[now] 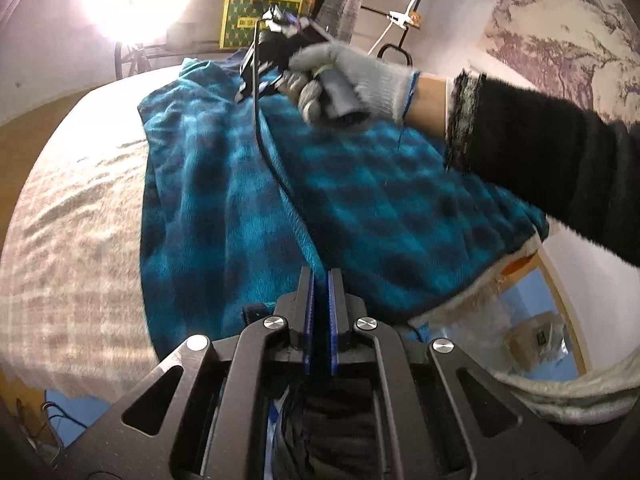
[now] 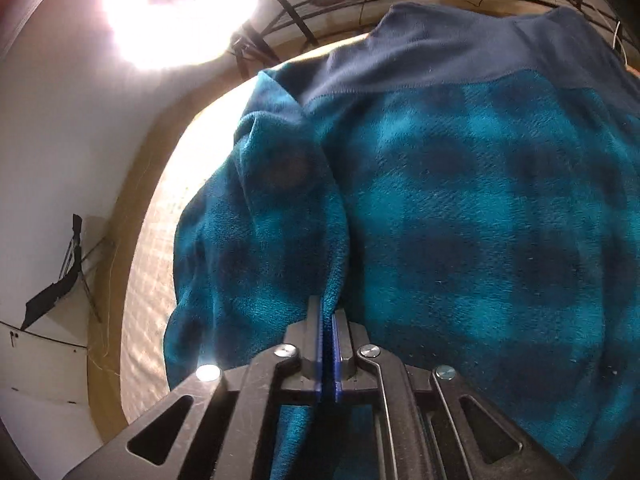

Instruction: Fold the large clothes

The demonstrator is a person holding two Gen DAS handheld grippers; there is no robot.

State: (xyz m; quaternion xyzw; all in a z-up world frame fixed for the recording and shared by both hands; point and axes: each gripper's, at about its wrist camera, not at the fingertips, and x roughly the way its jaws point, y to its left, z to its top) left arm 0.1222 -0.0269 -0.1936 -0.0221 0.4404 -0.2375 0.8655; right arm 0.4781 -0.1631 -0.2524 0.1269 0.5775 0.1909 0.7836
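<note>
Left gripper [image 1: 320, 276] sits nearest the lens in the left wrist view, jaws shut with only a thin slit between the blue pads; whether any cloth is caught in them can't be told. Just beyond it lies the teal plaid fleece garment [image 1: 224, 208], spread over a beige textured bed cover [image 1: 76, 216], running from near to far. Far side: a gloved hand [image 1: 352, 80] with a black sleeve [image 1: 540, 152] holds the right gripper [image 1: 256, 76] down at the garment's far end, black cable [image 1: 268, 148] trailing across the fleece.

Right wrist view: right gripper [image 2: 329, 312] jaws nearly together, pinching a fold edge of the fleece [image 2: 460, 208] that rises between the pads. Navy band [image 2: 440, 60] of the garment lies at the far edge. Bright lamp [image 2: 180, 12] glares far left.
</note>
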